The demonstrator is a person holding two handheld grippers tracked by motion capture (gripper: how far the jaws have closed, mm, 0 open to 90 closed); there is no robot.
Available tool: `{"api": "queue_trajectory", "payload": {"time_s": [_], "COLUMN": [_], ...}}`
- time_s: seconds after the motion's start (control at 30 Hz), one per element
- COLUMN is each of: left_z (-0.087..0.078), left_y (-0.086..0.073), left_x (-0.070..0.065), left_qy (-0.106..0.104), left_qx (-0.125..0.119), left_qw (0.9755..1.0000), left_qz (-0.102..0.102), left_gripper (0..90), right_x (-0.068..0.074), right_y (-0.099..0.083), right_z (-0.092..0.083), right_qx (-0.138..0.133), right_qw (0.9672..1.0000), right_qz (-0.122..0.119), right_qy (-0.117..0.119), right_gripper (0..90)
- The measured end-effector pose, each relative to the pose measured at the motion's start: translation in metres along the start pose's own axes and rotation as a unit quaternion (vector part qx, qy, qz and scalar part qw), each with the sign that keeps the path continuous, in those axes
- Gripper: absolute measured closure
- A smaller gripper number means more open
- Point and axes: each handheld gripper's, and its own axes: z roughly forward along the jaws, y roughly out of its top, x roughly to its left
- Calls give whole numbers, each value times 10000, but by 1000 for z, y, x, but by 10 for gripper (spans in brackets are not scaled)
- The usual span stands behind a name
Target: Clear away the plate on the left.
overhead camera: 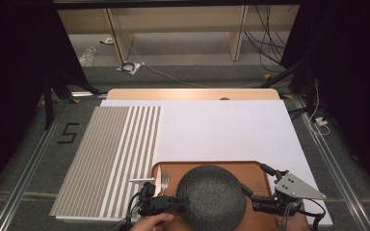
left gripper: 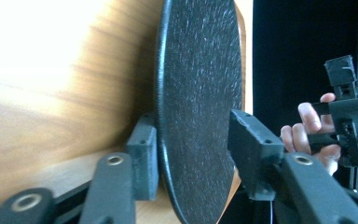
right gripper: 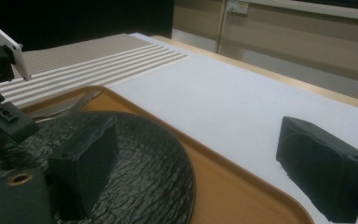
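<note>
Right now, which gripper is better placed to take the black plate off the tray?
The left gripper. Its jaws straddle the black plate's rim, though not pressing. The right gripper stands wide open beside the plate, over the tray.

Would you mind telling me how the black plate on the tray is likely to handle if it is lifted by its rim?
The black plate looks stiff, so it probably won't flex. Its rough, textured surface should give the jaws some grip. It is wide and thin, so lifted at one edge by the left gripper it may tilt or slide on the smooth wooden tray.
</note>
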Motion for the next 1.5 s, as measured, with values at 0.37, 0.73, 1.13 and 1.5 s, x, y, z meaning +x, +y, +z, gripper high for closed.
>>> {"api": "queue_trajectory", "payload": {"time_s": [0.37, 0.73, 1.13, 1.5], "left_z": [-2, -10, -27, -38], "left_y": [1, 6, 13, 18], "left_x": [-5, -12, -24, -33], "left_qy": [142, 368, 490, 531], "left_qx": [11, -146, -456, -600], "left_qw": [9996, 9968, 9874, 9763], "left_qz": [248, 696, 1437, 2008], "left_gripper": [400, 344, 344, 347], "right_x": [0, 0, 0, 0], "right_y": [0, 0, 0, 0], "right_z": [1, 1, 1, 0], "right_qx": [-53, -61, -56, -19], "right_qw": [10000, 10000, 10000, 10000], "right_qz": [14, 25, 24, 13], "right_qy": [3, 3, 4, 1], "right_gripper": [139, 139, 139, 139]}}
